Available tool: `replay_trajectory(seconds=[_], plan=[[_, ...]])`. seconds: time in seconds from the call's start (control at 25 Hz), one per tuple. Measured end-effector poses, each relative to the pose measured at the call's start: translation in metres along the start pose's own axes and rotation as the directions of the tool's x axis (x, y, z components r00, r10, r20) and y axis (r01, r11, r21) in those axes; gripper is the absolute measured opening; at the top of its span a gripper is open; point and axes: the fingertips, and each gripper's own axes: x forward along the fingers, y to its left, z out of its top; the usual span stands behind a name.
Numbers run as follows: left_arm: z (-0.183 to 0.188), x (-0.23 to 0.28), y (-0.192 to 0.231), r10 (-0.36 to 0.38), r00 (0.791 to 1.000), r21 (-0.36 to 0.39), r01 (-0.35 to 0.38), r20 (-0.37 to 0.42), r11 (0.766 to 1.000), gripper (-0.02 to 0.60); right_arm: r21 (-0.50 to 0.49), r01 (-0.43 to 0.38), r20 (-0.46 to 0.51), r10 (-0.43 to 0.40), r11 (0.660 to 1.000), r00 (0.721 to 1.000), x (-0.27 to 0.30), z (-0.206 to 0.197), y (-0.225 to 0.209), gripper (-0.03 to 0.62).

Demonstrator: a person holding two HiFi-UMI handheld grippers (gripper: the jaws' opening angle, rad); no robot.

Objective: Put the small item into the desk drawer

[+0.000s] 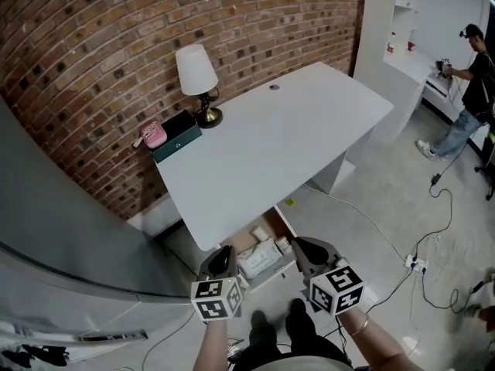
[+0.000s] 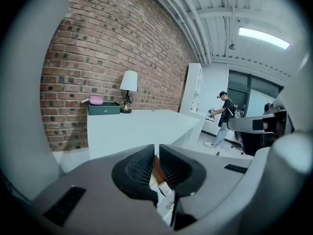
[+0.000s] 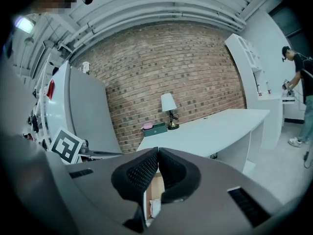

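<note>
The white desk [image 1: 271, 145] has its drawer [image 1: 284, 222] pulled open at the near edge, with a white box [image 1: 261, 260] and other small things inside. My left gripper [image 1: 223, 253] [image 2: 157, 151] hovers over the drawer's left end, jaws shut and empty. Over the drawer's right end, my right gripper [image 1: 306, 246] [image 3: 158, 153] is also shut with nothing in it. A small pink item [image 1: 152, 134] [image 2: 96, 100] [image 3: 147, 126] lies on a dark green box [image 1: 176, 136] at the desk's far left corner, far from both grippers.
A lamp with a white shade [image 1: 197, 79] stands beside the green box against the brick wall. A large grey cabinet [image 1: 46, 230] fills the left. Cables and a power strip [image 1: 415, 263] lie on the floor at the right. A person [image 1: 472, 91] stands at a counter far right.
</note>
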Motion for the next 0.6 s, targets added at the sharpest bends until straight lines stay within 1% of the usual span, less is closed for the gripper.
replay_trajectory(seconds=[0.36, 0.6], plan=[[0.008, -0.007, -0.014, -0.039, 0.999, 0.03, 0.039, 0.007, 0.999, 0.029, 0.037, 0.05, 0.051, -0.052, 0.998, 0.997, -0.035, 0.009, -0.004, 0.008], [0.008, -0.004, -0.023, -0.063, 0.998, 0.054, 0.063, -0.016, 0.997, 0.029, 0.069, 0.082, 0.079, -0.087, 0.994, 0.993, -0.051, 0.013, -0.013, 0.006]])
